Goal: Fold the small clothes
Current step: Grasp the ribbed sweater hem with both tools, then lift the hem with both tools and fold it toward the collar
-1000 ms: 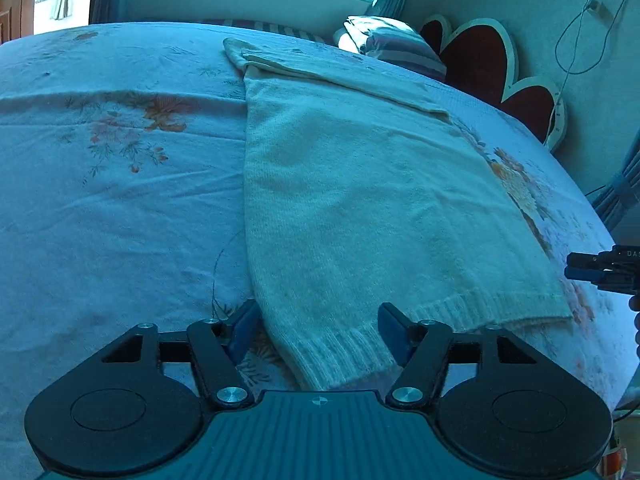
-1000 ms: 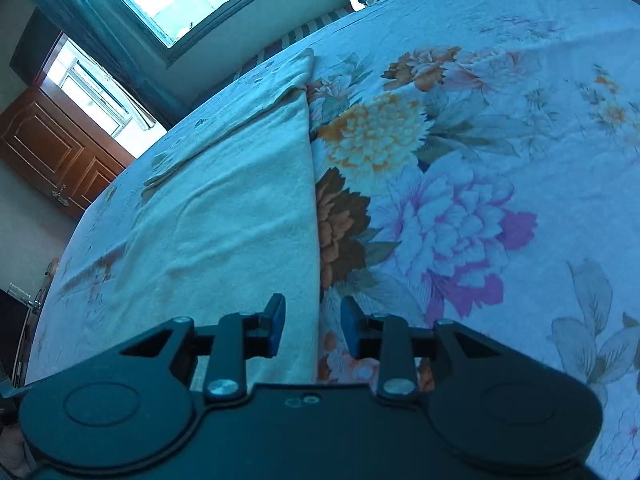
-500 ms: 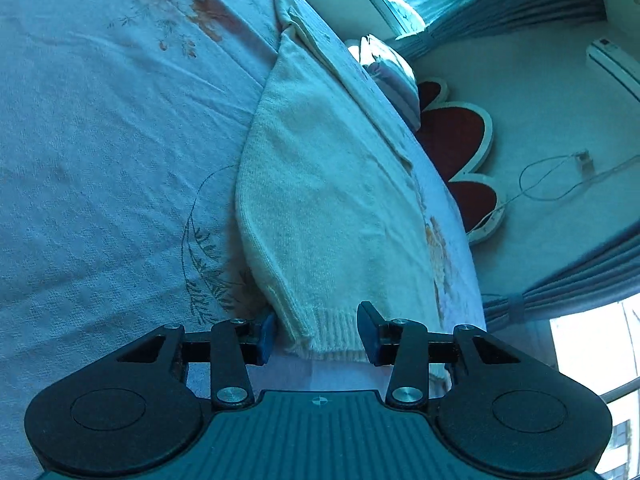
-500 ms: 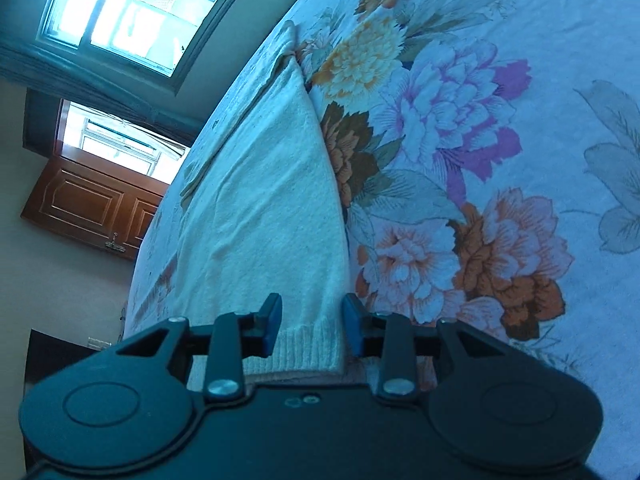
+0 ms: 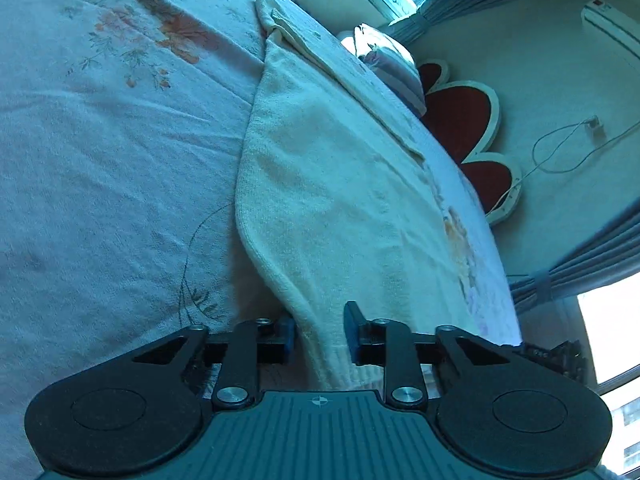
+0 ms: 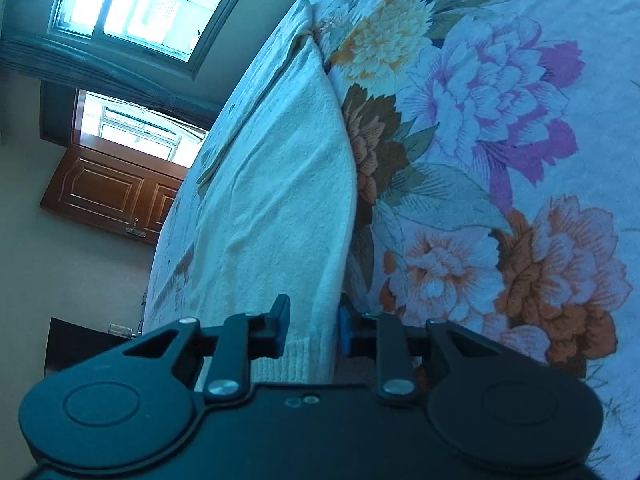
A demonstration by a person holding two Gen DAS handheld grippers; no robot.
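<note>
Gripping the cream knitted sweater (image 5: 340,184) by its ribbed hem, you have a corner in each claw. It lies lengthwise on the floral bedsheet (image 5: 100,160), already narrowed into a long strip, its far end reaching toward the pillow (image 5: 394,68) by the headboard (image 5: 460,120).

Your left gripper (image 5: 320,330) has just closed, and the hem corner sits pinched between its blue pads (image 5: 352,326), the fabric bunched and lifted off the sheet. Your right gripper (image 6: 310,326) has just been closing too; the other hem corner is between its pads (image 6: 282,320), and they appear to be pressing on it.

Expect the knit to be soft, light and stretchy. It will sag between your two holds and drag on the sheet, so the far end may creep along if you pull. The ribbing is the thicker, firmer band, so it is probably the best place to hold; a shallow bite on the edge could slip out. Carrying both corners at the same height should keep the fold square.
</note>
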